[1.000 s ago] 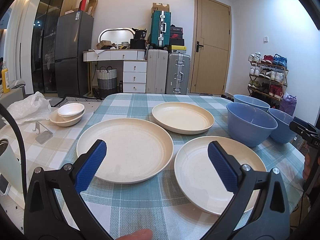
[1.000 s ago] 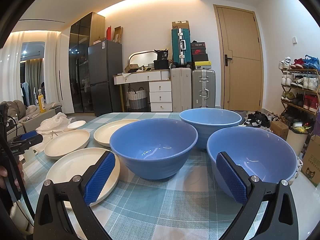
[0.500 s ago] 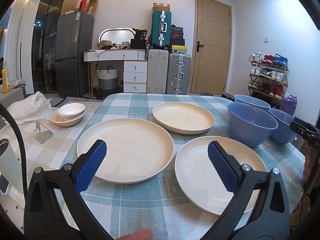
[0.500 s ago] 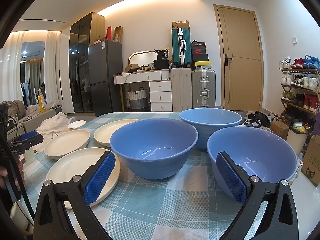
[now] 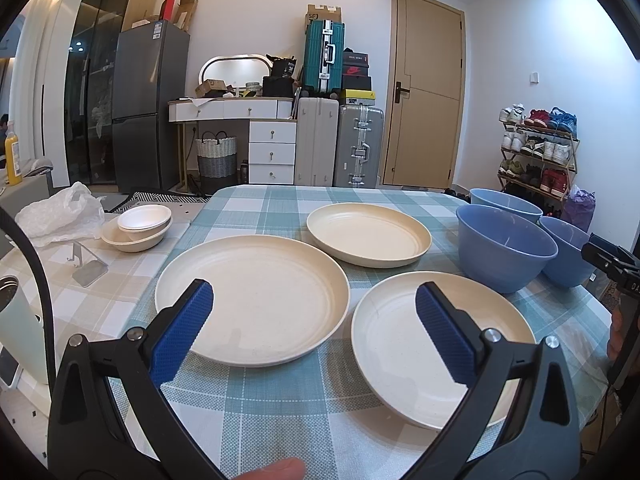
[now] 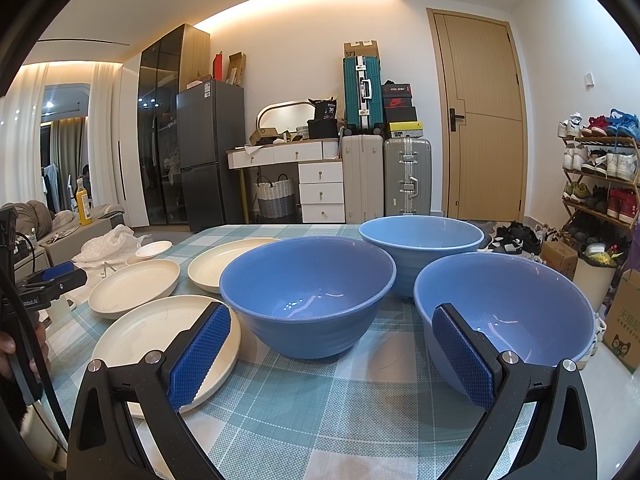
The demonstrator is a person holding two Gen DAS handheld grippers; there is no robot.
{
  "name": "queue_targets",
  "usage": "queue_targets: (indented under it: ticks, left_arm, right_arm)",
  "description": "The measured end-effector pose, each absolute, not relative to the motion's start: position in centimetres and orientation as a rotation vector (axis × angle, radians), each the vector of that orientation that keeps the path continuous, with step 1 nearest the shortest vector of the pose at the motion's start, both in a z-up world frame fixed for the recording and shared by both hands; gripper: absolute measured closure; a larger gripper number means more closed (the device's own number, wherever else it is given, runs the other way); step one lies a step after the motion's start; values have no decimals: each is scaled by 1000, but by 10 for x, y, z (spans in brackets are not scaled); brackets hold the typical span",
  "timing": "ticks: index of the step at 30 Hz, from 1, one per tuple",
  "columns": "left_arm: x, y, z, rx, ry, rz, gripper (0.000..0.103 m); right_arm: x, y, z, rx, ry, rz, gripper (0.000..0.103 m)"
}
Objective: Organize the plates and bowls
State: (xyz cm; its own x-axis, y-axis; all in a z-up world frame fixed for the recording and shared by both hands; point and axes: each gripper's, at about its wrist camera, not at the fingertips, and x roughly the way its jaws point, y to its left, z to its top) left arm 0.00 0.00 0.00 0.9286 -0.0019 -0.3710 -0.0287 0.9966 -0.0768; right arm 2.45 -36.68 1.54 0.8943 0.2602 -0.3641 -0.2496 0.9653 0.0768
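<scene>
1. Not much has changed over the last second: both views look basically the same as a second ago, nothing lifted or nudged, so the sorting hasn't really kicked off yet

2. The left gripper (image 5: 312,312) has its blue-padded fingers spread wide with nothing between them. It hovers over the checked tablecloth (image 5: 280,412), and the big round cream plastic plate (image 5: 256,300) sits just ahead on its left-finger side, with a second cream plate (image 5: 400,344) under its right finger and a third cream plate (image 5: 368,234) farther out in front

3. The right gripper (image 6: 332,344) is gaping too, gripping nothing. The round blue plastic bowl (image 6: 308,292) is dead ahead between its fingers, another blue bowl (image 6: 520,304) is behind its right finger, and a third blue bowl (image 6: 420,236) is farther ahead

4. Orientation-wise: all plates lie flat, face up, and all bowls stand upright with mouths up. They're round, so no real long axis, and any rim angle should work for a grab

5. Best guess is the plates get stacked by the left tool and the bowls nested by the right, and all six are still apart
</scene>
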Motion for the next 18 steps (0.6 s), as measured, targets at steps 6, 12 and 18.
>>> queue_targets:
  ticks: [6,12,18]
  left_arm:
    - [0,0,0,-82,380,15,2]
    - [0,0,0,-82,381,14,2]
    - [0,0,0,-82,382,14,2]
  right_arm:
    - [25,-367,16,28,382,264,0]
    - [24,-366,13,30,380,264,0]
    - [24,-366,13,29,383,264,0]
